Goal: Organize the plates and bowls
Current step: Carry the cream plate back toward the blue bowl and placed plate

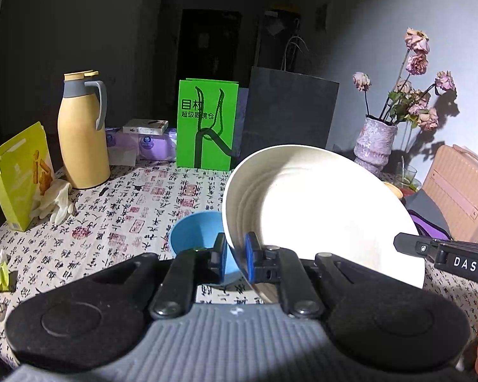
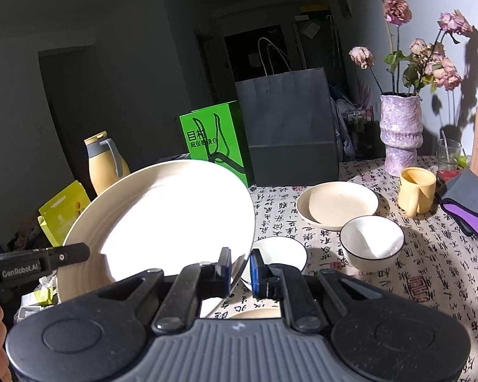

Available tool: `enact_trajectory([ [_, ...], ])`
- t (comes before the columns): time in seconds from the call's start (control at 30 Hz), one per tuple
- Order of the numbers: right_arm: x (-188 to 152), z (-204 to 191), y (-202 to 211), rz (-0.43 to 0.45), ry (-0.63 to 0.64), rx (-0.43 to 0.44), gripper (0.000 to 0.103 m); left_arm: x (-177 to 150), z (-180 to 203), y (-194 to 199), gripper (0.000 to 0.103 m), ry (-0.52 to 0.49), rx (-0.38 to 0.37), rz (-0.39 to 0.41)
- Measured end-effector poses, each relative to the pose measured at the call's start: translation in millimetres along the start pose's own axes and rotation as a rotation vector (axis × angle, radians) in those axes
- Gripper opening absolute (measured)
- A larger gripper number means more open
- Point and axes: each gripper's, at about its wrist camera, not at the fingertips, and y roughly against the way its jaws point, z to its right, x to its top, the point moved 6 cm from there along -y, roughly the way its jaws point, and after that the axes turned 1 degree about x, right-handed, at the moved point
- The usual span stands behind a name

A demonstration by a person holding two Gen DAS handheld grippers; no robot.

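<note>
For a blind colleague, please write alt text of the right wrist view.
The right gripper is shut on the rim of a large cream ridged plate, held tilted above a table with a calligraphy-print cloth. Beyond lie a small cream plate, two white black-rimmed bowls, a yellow mug and a purple vase of dried roses.

i am seeing a cream-white plate (image 1: 318, 210), a pale blue bowl (image 1: 196, 234), my blue pads (image 1: 249, 256), a tablecloth (image 1: 118, 210) printed with black calligraphy and red seals, a bright green bag (image 1: 207, 127), a mustard flask (image 1: 83, 133) with grey collar, a mottled lilac vase (image 2: 400, 133), a yellow mug (image 2: 417, 191).
</note>
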Motion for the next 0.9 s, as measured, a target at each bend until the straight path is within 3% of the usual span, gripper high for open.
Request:
enact_trajectory([
  [0.33,-16,9,23,0.008,-0.009,-0.008,0.012,-22,16,16,0.012,0.004,0.007,-0.021],
  [0.9,-51,62,36,0.004,-0.102,-0.029,0.012,-63,56,-6,0.014,-0.047,-0.05,-0.103],
])
